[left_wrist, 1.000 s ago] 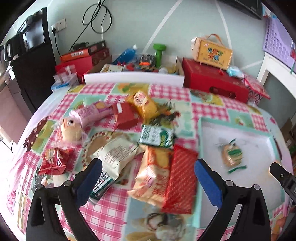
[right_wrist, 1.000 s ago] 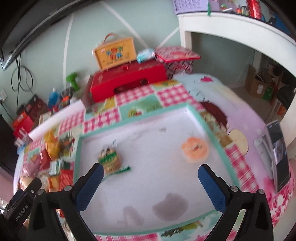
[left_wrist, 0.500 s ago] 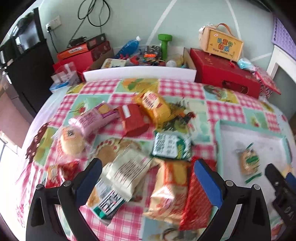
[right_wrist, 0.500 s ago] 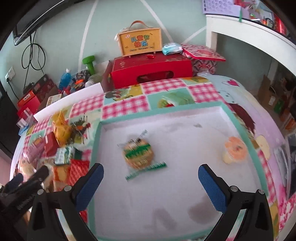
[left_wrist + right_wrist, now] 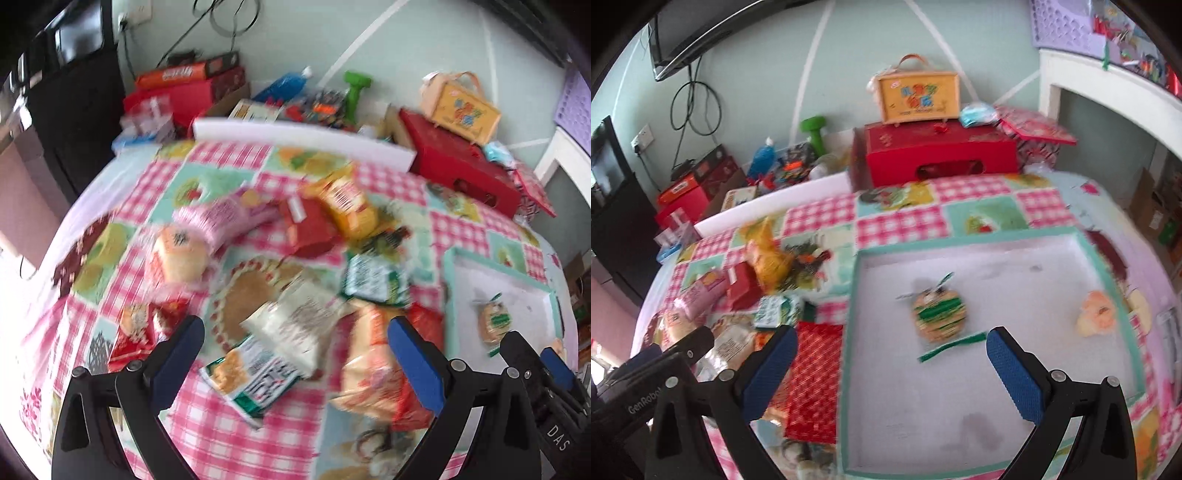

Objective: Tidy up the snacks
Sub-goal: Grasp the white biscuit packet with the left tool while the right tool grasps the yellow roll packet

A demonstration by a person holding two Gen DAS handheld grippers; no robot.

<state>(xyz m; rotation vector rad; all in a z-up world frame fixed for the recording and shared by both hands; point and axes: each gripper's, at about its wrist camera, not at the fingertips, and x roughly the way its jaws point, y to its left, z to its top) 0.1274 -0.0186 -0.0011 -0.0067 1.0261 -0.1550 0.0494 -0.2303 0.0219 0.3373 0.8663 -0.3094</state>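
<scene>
Both jaws spread, empty: left gripper [image 5: 295, 354] hovers over the white crinkly snack packet [image 5: 299, 317] in the pile left of the teal-rimmed white tray [image 5: 979, 417]; right gripper [image 5: 890, 365] over the tray; centre on the packet before closing.

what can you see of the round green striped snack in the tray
The round snack is a flat, biscuit-coloured disc in a clear wrapper printed with green stripes. Its twisted wrapper end sticks up at the far side. It lies flat on the white floor of the tray, left of centre, apart from the walls. A loose green strip lies just in front of it. Neither gripper touches it.
</scene>
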